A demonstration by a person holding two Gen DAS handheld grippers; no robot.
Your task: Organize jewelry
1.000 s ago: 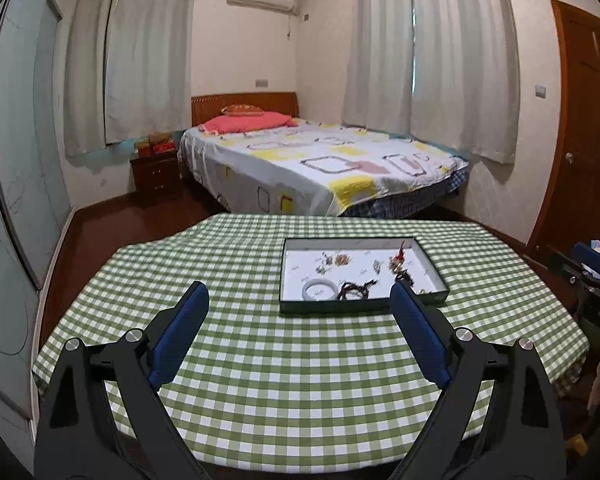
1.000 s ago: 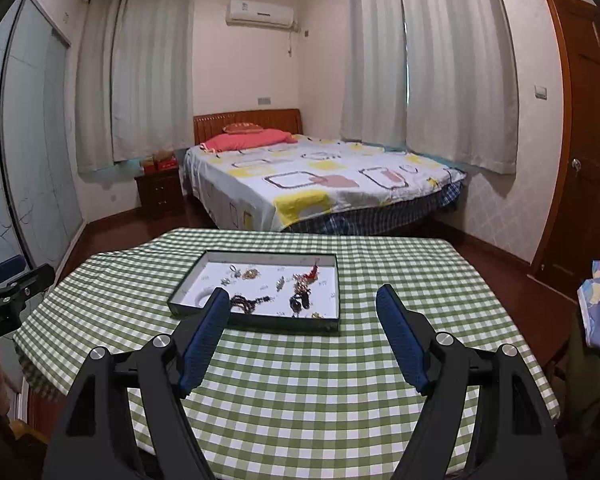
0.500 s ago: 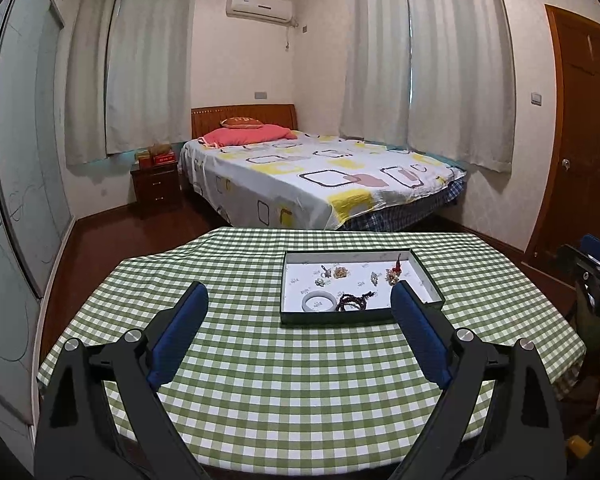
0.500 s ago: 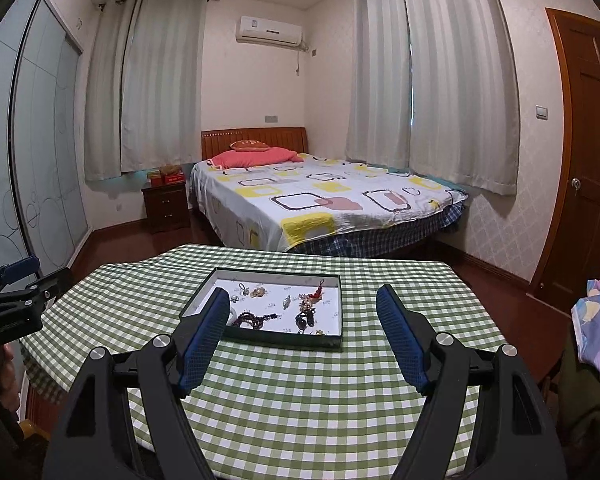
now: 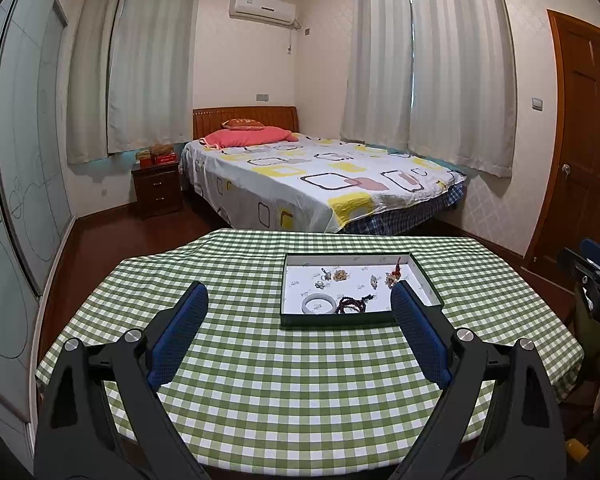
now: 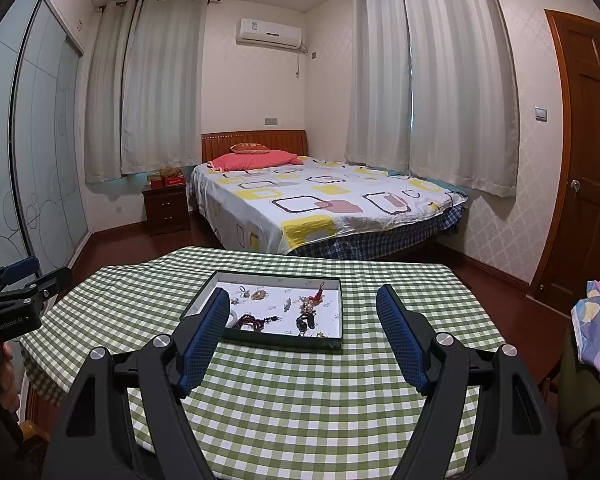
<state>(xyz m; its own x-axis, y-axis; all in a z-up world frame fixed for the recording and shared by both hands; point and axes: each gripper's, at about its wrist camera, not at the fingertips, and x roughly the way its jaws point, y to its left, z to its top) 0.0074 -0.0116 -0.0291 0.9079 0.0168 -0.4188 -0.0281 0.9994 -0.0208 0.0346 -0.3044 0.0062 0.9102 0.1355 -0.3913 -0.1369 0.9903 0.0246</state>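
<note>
Both views now sit higher above tray point(image 5: 340, 322), grippers spread, table's near half bare.

Both views now tilt upward compared with a second ago: the tray point(image 5: 362, 322) sits lower in each frame, more ceiling and curtain tops show, and the bed point(image 6: 320, 204) appears lower beyond the bench point(image 5: 300, 400).

- You have a table point(image 5: 300, 400) before you, covered right to its edges by a green-and-white checked cloth point(image 6: 300, 420) that hangs over the sides.
- Directly on the cloth lies one thing: a shallow dark-rimmed tray point(image 5: 342, 322) with a white floor, set flat toward the far half of the table.
- The cloth rumples slightly at your far left corner.
</note>
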